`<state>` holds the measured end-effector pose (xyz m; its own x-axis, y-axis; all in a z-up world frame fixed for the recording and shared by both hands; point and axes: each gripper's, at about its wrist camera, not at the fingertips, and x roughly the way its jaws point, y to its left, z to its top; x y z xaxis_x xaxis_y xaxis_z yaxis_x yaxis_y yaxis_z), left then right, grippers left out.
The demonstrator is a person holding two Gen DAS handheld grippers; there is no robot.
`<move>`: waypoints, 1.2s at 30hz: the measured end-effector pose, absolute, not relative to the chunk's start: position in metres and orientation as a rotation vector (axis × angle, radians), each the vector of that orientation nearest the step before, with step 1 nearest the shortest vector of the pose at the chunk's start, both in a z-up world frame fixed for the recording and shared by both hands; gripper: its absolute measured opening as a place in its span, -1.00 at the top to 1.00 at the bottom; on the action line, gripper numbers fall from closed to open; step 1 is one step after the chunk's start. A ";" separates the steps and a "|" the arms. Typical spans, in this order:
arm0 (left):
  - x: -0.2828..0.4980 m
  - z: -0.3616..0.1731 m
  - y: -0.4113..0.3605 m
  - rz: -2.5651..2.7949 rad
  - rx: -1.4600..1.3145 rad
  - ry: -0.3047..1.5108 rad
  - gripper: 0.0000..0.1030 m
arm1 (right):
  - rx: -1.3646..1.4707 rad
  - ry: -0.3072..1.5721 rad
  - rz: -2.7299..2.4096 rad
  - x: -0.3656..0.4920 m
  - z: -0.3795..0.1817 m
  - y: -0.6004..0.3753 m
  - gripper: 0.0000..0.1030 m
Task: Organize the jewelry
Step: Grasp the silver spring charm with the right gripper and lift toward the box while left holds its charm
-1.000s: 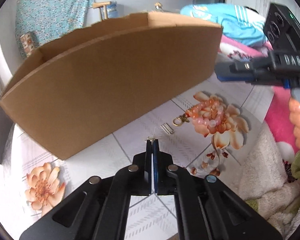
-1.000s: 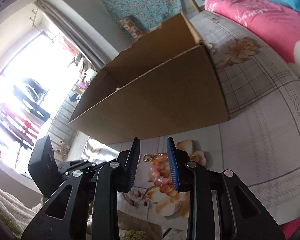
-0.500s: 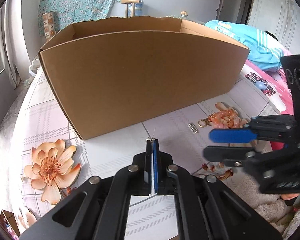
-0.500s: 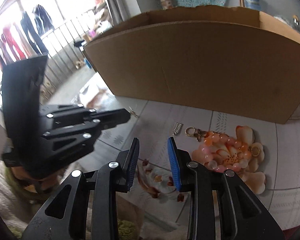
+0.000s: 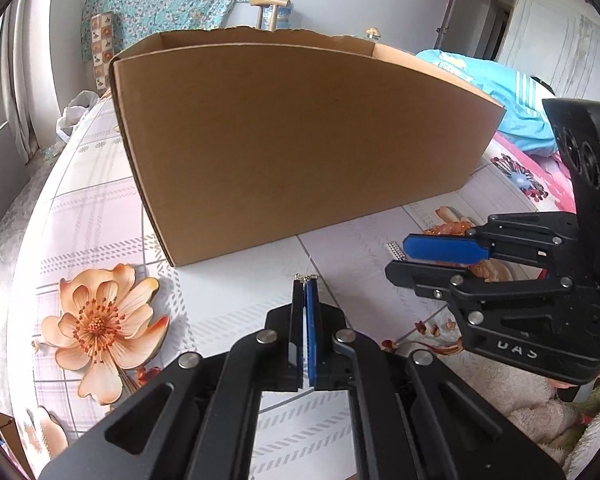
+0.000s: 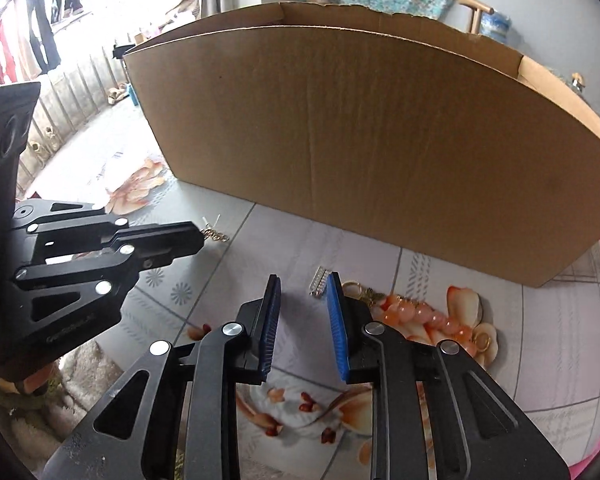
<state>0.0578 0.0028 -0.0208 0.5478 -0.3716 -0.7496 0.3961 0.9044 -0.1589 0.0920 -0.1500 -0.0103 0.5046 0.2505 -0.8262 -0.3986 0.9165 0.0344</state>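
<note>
A small gold chain piece is pinched at the tips of the left hand-held gripper, whose pads are pressed together on it; in the right wrist view it shows as tiny gold links w/ a white thread just past the tips. The right hand-held gripper is held above the flowered table, jaws partly spread and closing, w/ nothing between them; its pads are seen side-on at the right of the left view. Two more pieces are left on the table near the box: a small silver clip just beyond the right gripper's tips, and a pink bead bracelet w/ gold clasp to the right of it, lying on a printed flower. The box stands open-topped at the far side, its near wall tall; its inside cannot be seen. Step in hand, as judged: one piece secured on the left, a second pick being lined up on the right, prob. the clip or bracelet. For the next move, the right jaws would need to be lowered over the target and centred on it before the pinch is finished, since the clip is small and flat and could be pushed aside. After that, both pieces would need to be lifted over the box's high wall and released inside.
</note>
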 end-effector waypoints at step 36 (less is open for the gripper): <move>0.029 0.101 0.026 -0.536 -0.035 0.533 0.98 | 0.134 0.657 0.510 0.101 0.115 -0.210 0.96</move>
